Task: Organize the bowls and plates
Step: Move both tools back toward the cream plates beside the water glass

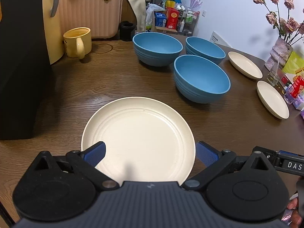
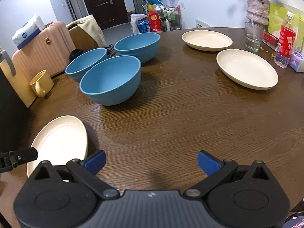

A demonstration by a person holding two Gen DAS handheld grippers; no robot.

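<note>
A cream plate (image 1: 139, 138) lies on the wooden table right in front of my left gripper (image 1: 150, 153), which is open with its blue fingers spread over the plate's near part, not closed on it. Three blue bowls stand beyond: one nearest (image 1: 202, 78), one at the back left (image 1: 157, 48), one at the back right (image 1: 205, 49). Two more cream plates (image 1: 245, 65) (image 1: 272, 99) lie at the right. My right gripper (image 2: 151, 162) is open above bare table, with the near plate (image 2: 60, 142) to its left and the two other plates (image 2: 247, 68) (image 2: 206, 39) far right.
A yellow mug (image 1: 78, 42), a pink ridged suitcase (image 1: 89, 11) and a black appliance (image 1: 20, 60) stand at the left. A glass (image 2: 253, 37), a red-labelled bottle (image 2: 286, 41), a vase of dried roses (image 2: 257, 9) and packets crowd the right edge. Bare table (image 2: 180, 110) lies in the middle.
</note>
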